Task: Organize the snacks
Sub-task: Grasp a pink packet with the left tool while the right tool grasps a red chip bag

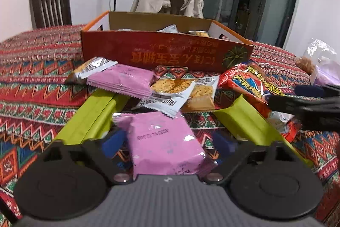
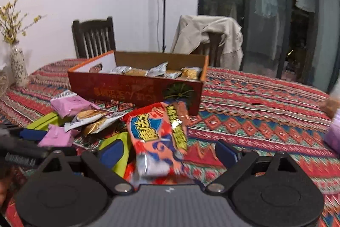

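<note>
My left fingers [image 1: 164,143] stand open astride the pink wafer pack [image 1: 165,142]; my right fingers [image 2: 167,152], also open, straddle the red snack bag [image 2: 158,137]. Both lie on the desk [image 2: 265,103] before the cardboard box [image 2: 136,86]. Close squarely mid-pack, then lift clear of neighbours

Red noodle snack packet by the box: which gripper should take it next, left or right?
Right. The red crinkly snack packet lies between the right gripper's open jaws, just short of the red cardboard box. The left gripper straddles a pink foil packet instead.
</note>
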`<state>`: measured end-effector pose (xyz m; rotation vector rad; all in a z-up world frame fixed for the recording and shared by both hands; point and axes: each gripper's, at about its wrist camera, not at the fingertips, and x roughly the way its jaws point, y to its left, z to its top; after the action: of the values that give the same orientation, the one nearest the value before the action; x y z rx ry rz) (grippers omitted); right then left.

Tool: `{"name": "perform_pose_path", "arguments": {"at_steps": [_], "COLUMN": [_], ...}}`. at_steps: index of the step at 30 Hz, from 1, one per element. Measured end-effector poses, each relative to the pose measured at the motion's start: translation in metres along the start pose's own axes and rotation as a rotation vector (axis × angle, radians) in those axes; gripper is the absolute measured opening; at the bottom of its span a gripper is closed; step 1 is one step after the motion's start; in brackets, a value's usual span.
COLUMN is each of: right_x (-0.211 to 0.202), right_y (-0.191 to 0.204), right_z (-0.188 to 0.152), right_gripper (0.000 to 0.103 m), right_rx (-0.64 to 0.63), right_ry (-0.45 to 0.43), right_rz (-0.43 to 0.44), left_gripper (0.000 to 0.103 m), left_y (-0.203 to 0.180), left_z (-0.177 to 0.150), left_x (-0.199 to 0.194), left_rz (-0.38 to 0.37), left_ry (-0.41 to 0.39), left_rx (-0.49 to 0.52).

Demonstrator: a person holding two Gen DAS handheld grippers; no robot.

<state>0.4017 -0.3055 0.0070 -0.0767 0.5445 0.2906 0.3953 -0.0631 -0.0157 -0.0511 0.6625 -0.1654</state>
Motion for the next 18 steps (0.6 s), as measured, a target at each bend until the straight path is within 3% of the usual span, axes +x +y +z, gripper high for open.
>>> {"name": "perform_pose_path", "arguments": {"at_steps": [3,4,6,9,18], "right_x": [0.023,0.026,0.033,0.028,-0.041], "right_y": [0.007,0.007,0.005,-0.01,-0.011], "right_z": [0.002,0.0,-0.004,-0.011,-0.051], "right_gripper": [0.083,0.072,0.062,0.054,0.05], "right_rx": [-0.021,-0.019,-0.004,0.062,0.122], "right_ry": [0.026,0.032,0.044,0.049,0.043], "right_rz": [0.014,0.012,0.017,0.0,-0.04], "left_gripper": [0.066,0.065,0.064,0.062,0.062], "left_y": [-0.003,-0.003,-0.004,-0.007,-0.013], "left_z": [-0.001,-0.001,-0.002,-0.005,-0.036], "left_x": [-0.001,-0.002,-0.003,-0.01,-0.067], "left_rz": [-0.035,-0.039,-0.039,-0.035,-0.03], "left_ry": [-0.01,-0.011,-0.011,-0.004,0.019], "left_rx": [0.034,0.04,0.049,0.069,0.063]}}
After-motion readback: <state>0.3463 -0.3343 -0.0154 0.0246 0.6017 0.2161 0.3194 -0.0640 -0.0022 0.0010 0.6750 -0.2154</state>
